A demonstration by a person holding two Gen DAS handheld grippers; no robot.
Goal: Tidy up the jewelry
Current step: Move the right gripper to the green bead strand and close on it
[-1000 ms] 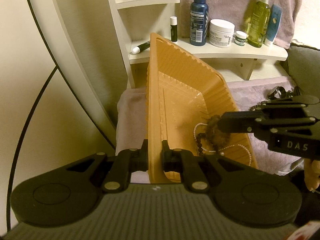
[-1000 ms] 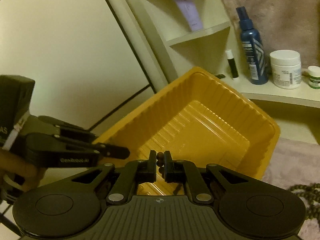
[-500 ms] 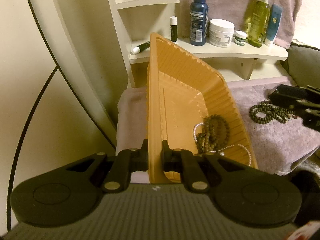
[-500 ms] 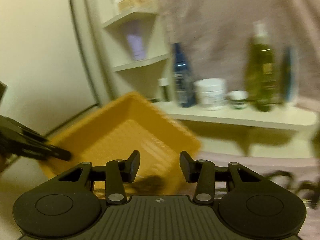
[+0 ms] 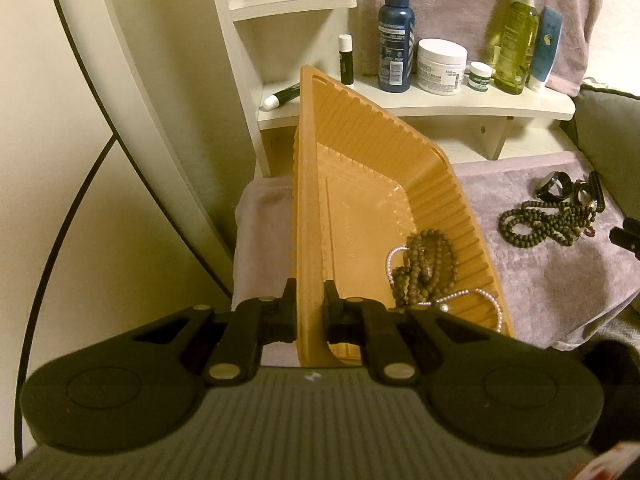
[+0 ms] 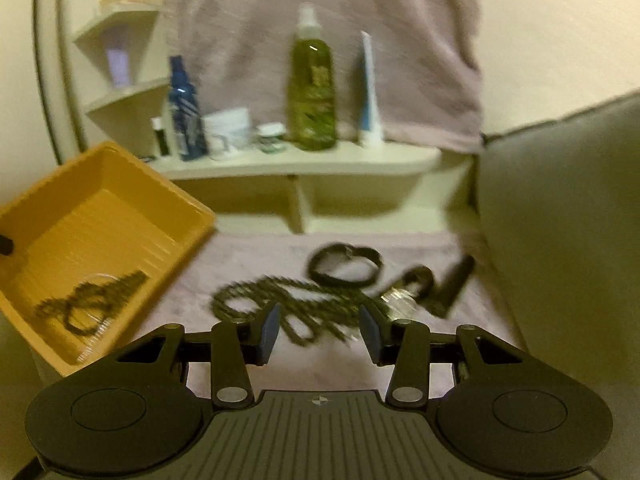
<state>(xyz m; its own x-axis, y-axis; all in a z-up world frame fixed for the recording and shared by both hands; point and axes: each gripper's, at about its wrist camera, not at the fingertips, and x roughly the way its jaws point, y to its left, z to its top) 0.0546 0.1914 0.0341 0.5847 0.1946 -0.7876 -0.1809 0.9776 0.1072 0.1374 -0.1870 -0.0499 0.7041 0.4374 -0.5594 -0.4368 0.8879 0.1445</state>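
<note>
Two grippers work over a mauve towel (image 5: 540, 276) spread below a cream shelf (image 5: 460, 106) of toiletries. Left gripper (image 5: 311, 312) is clenched on the near rim of an orange plastic tray (image 5: 360, 184), one finger on either side of the wall, holding it tipped up on edge. Inside the tray, toward 4 o'clock in the left wrist view, a dark bead bracelet (image 5: 426, 268) lies tangled with a string of small pearls (image 5: 476, 300). Right gripper (image 6: 318, 330) stands released — its blue-padded fingers (image 6: 269, 328) have just been opening, with nothing between them — above a second coil of dark beads (image 6: 280, 300) lying loose on the towel. Beyond that coil, toward 1 o'clock in the blurred right wrist view, rest a black band (image 6: 346, 266) and other dark pieces too smeared to identify.
</note>
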